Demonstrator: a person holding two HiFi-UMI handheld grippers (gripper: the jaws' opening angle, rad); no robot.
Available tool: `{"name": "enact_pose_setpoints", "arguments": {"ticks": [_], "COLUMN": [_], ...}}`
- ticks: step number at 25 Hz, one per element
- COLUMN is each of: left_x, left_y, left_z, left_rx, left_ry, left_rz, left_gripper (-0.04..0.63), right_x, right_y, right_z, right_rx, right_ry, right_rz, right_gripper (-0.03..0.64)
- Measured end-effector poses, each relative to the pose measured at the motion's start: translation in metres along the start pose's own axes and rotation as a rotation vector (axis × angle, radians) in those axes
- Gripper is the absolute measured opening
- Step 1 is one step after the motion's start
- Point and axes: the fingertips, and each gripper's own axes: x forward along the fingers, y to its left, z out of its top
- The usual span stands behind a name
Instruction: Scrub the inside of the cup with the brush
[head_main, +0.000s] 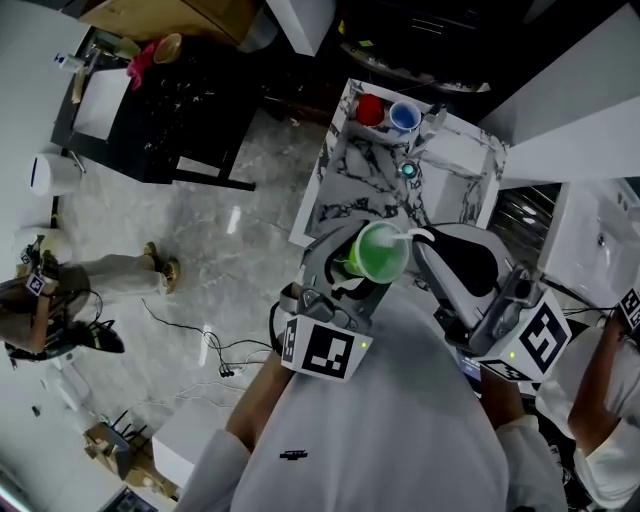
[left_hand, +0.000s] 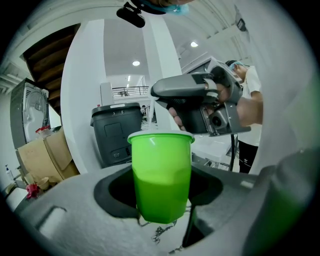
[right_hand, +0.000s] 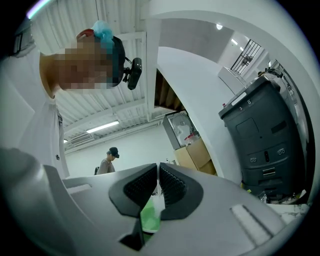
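Observation:
In the head view I hold a green cup (head_main: 380, 252) up in front of my chest, above the near end of a marble counter (head_main: 360, 185). My left gripper (head_main: 348, 266) is shut on its side. In the left gripper view the cup (left_hand: 161, 175) stands upright between the left gripper's (left_hand: 161, 202) jaws. My right gripper (head_main: 428, 246) comes in from the right, shut on a thin white brush handle (head_main: 416, 236) that dips into the cup's mouth. In the right gripper view the right gripper's (right_hand: 158, 186) pads pinch that white handle (right_hand: 156, 204), with the green cup (right_hand: 149, 219) just beyond. The bristles are hidden inside the cup.
A red cup (head_main: 370, 108) and a blue cup (head_main: 404, 117) stand at the counter's far end. A black table (head_main: 150, 110) lies to the far left. One person (head_main: 70, 285) stands at the left and another (head_main: 600, 400) close on my right. A black machine (left_hand: 117, 132) stands behind the cup.

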Motion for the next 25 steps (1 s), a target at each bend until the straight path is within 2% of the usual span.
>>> {"name": "enact_pose_setpoints", "arguments": {"ticks": [11,14,25], "left_x": [-0.012,-0.011,-0.003], "left_y": [0.011,0.013,0.015], "left_z": [0.002,0.003,-0.002], "left_rx": [-0.034,-0.017,-0.046], "left_ry": [-0.004,0.0,0.018], "left_rz": [0.084,0.088,0.098], "left_gripper": [0.259,0.259,0.259], "right_x": [-0.014,-0.017,-0.019], "right_y": [-0.006,-0.003,0.01], "right_z": [-0.004,-0.01,-0.011], "right_rx": [-0.001,0.012,0.091], "right_ry": [0.033,0.057,0.077], "right_rz": [0.004,0.018,0.102], "right_gripper": [0.021,0.021,0.02]}}
